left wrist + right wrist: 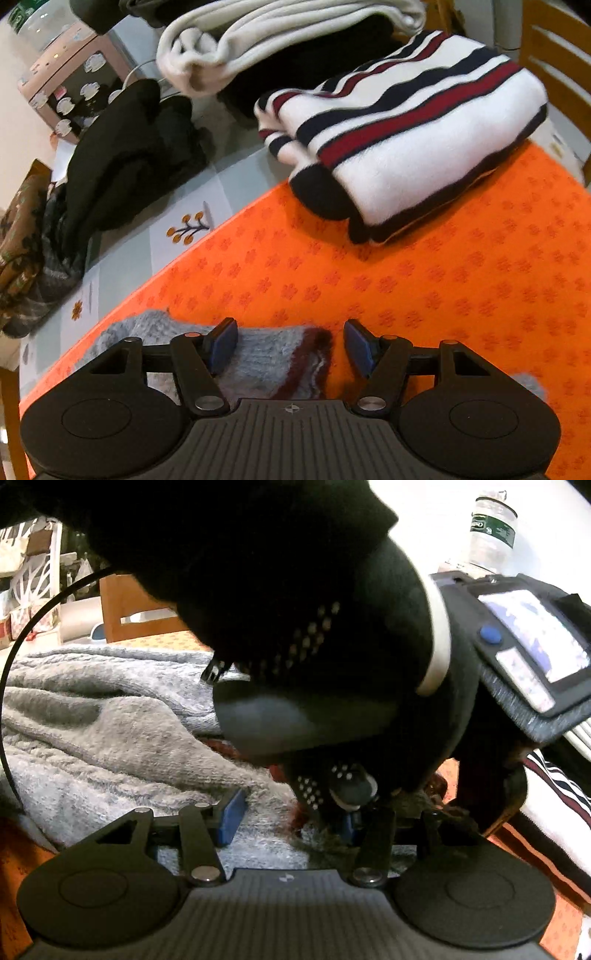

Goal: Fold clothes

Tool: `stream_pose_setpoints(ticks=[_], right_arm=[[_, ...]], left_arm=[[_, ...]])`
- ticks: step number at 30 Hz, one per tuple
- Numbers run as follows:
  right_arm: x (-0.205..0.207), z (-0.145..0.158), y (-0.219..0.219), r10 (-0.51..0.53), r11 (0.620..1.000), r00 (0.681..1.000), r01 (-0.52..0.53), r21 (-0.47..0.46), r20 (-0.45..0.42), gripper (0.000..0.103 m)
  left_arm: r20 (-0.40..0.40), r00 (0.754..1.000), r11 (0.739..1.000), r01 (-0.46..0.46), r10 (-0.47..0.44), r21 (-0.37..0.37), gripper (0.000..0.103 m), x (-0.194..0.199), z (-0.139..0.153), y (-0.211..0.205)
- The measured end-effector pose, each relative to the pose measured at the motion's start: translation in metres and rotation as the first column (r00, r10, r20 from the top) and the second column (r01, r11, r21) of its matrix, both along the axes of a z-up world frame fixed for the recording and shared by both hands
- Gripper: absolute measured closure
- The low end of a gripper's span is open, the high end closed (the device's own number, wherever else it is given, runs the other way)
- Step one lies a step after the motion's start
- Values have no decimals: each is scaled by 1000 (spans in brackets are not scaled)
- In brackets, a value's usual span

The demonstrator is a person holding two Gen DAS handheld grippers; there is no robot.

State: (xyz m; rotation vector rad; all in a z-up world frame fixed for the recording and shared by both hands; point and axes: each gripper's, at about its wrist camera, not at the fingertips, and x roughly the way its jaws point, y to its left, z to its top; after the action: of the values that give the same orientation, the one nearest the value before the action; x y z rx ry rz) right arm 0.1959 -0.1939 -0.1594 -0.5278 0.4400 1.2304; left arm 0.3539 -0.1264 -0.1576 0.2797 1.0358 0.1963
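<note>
Left wrist view showed the left hand-held gripper (pixel 290 345) wide open, holding nothing, straddling the grey knit sweater's (pixel 266 363) maroon-trimmed edge on the orange tabletop (pixel 443 295); it should probably lower before pinching. The right hand-held gripper (pixel 291 821) also gaped.

My left wrist view was evenly and warmly lit, the orange cloth (pixel 424 295) glowing saturated, though the striped sweater (pixel 406 129) and white garment (pixel 258 40) behind it smeared with motion blur. Fisheye bending curved the tabletop (pixel 122 254) edge. My right wrist view was harsher: a dark gloved hand (pixel 295 627) filled the frame in near-black shadow, while the wall beside the bottle (pixel 493 528) blew out white.
</note>
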Motion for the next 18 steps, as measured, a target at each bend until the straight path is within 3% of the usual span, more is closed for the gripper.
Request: stream_pose_setpoints(ticks=[2, 3, 4, 10, 14, 17, 18], right_arm=[[0, 0, -1, -5, 1000, 1000, 5, 8, -5, 46], [0, 0, -1, -7, 1000, 1000, 7, 11, -7, 46], [0, 0, -2, -8, 1000, 1000, 8, 14, -7, 46], [5, 2, -8, -33, 999, 999, 33, 26, -9, 46], [9, 3, -7, -56, 998, 998, 56, 20, 9, 49], [11, 3, -10, -45, 999, 997, 46, -13, 62, 57], [10, 4, -9, -35, 999, 997, 36, -16, 72, 65]], left_arm=[[12, 1000, 1000, -15, 15, 2, 54, -2, 0, 2], [19, 999, 1000, -26, 26, -4, 74, -4, 2, 5], [28, 999, 999, -38, 39, -19, 88, -7, 5, 8], [124, 983, 979, -111, 133, -173, 96, -32, 40, 35], [172, 959, 945, -170, 223, -280, 96, -54, 68, 61], [195, 934, 910, -218, 300, -352, 96, -74, 85, 85], [204, 926, 902, -230, 319, -366, 97, -80, 90, 91]])
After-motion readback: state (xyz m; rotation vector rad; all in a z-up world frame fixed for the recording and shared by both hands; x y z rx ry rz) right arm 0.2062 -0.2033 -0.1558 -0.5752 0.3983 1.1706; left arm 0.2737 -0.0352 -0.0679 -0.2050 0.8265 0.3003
